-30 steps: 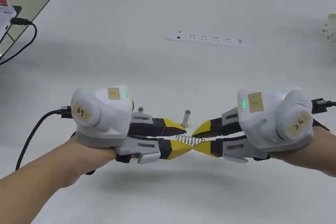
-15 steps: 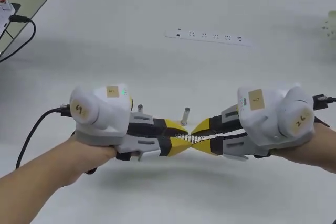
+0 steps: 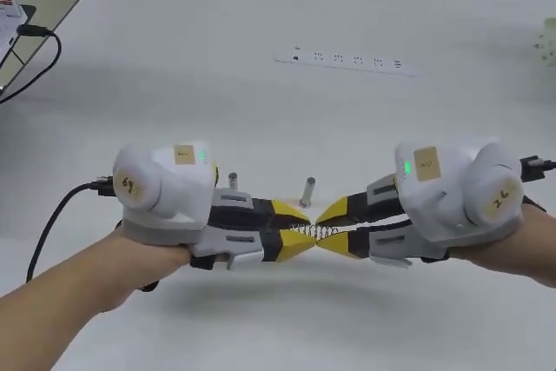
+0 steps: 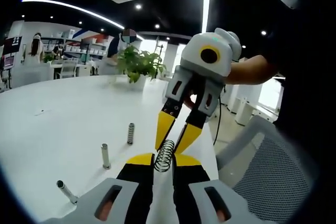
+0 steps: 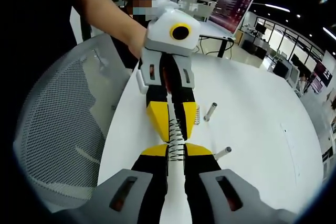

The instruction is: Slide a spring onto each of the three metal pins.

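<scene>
White power strip (image 3: 347,63) well beyond the left tongs (image 3: 302,230) and right tongs (image 3: 323,232), black cable (image 3: 33,31) far out on the left tongs' side.

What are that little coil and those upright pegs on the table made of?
The spring looks like thin steel wire: bright, with glints along its coils. The bare pin looks like solid metal, silver-grey with a smooth, satin sheen and a lighter band near its top. Which metal it is, the look leaves open.
</scene>
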`<state>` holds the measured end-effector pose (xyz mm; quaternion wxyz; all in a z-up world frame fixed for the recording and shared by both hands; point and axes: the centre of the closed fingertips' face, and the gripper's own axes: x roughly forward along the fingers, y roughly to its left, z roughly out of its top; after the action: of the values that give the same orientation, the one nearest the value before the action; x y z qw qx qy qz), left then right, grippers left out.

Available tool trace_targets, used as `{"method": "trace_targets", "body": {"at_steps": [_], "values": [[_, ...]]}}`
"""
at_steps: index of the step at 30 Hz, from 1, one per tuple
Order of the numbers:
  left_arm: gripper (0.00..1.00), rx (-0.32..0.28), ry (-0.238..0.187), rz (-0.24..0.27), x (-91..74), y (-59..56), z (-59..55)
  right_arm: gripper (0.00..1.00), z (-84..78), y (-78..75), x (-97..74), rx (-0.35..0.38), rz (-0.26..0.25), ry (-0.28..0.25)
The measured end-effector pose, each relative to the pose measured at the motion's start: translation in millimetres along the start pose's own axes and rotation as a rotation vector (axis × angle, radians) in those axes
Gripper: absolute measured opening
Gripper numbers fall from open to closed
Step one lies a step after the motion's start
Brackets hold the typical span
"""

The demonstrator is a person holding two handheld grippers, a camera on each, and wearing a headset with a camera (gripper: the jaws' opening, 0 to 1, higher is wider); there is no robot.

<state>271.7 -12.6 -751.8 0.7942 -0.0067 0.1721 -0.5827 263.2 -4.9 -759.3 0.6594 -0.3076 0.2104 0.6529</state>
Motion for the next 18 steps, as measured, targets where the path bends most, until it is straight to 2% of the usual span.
{"method": "trace_targets", "body": {"at_steps": [9, 18], "values": [[0.05, 0.0, 0.0, -0.001, -1.3, -1.1, 0.0, 0.08, 1.6, 1.2, 0.9, -0.01, 0.002, -0.002], [0.04, 0.011, -0.018, 0.004, -3.0, -2.0, 3.8, 0.08, 3.9, -0.5, -1.2, 0.035, -0.007, -0.046]]}}
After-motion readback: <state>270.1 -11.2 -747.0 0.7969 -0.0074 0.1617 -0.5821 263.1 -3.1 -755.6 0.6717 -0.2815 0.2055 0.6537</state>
